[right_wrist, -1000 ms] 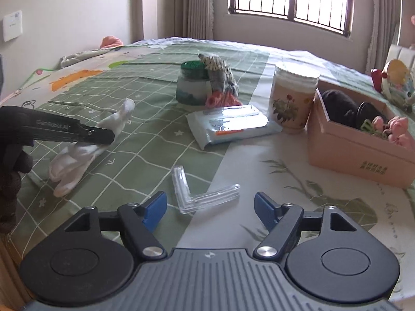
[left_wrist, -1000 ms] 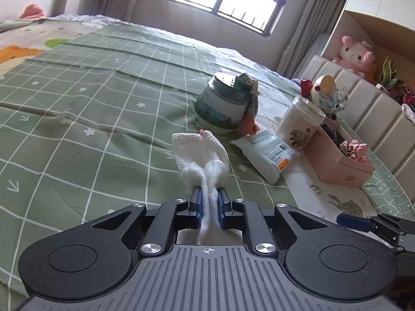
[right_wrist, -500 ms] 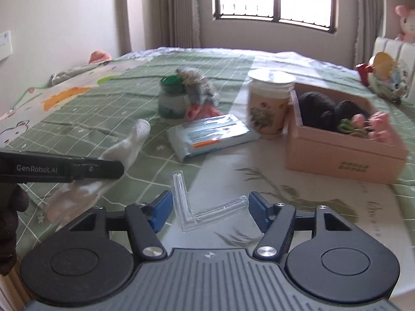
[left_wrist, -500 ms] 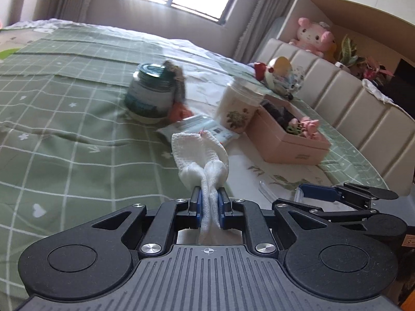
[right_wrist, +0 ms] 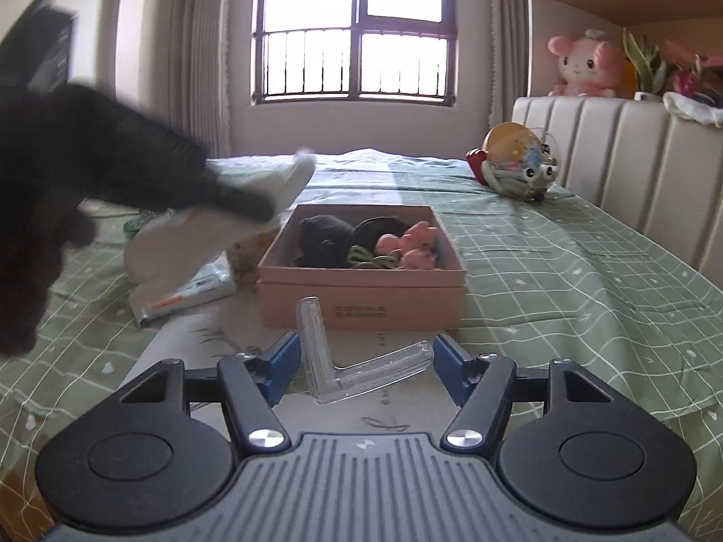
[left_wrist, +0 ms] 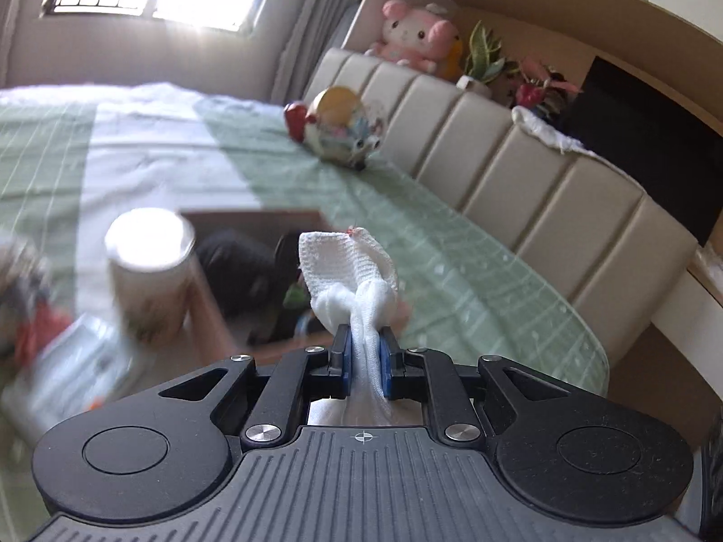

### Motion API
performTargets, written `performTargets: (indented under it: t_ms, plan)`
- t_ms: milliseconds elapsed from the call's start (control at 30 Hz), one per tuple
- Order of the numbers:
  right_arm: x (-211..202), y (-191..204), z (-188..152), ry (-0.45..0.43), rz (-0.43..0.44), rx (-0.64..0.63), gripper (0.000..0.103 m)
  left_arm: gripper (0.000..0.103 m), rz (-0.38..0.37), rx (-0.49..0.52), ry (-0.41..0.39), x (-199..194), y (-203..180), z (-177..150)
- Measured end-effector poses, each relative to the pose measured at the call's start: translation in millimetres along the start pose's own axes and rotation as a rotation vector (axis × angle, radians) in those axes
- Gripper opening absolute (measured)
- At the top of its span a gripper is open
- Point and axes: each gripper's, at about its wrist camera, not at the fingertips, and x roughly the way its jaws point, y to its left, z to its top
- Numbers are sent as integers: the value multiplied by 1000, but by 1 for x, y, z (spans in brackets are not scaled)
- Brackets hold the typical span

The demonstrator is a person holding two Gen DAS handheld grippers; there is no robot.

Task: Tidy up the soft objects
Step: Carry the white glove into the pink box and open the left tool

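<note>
White sock (left_wrist: 350, 271) in left gripper (left_wrist: 365, 363), over box (right_wrist: 361, 289)

White knit sock (left_wrist: 350, 271), bunched and crumpled, pinched between the left tongs (left_wrist: 365, 359), held in the air over the pink box (right_wrist: 361, 291). Box sits open on the bed, holding dark and pink soft items.
</note>
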Motion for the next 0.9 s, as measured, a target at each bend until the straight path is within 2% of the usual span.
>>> performTargets:
  t_ms: [133,233,300,400,500,600,833,900]
  plan:
    - [7,-22,-7,4,15,59,65,14,-11,-41,0,54,-5,44]
    - [14,-32,-15,19,21,92,65,15,37,-11,16,100,-7,61]
    - [16,-37,-21,30,26,108,65,16,73,-15,79,132,0,62]
    - [19,-42,-30,43,25,119,65,18,172,-57,189,167,15,51]
    - [24,-47,-36,64,34,135,65,26,251,-37,248,181,28,38]
    - [29,-49,-39,80,42,144,65,26,259,-16,238,183,33,36]
    - [31,-44,-39,85,62,134,65,25,329,40,271,197,27,37]
    - [32,-43,-39,90,60,128,65,25,322,56,271,199,24,37]
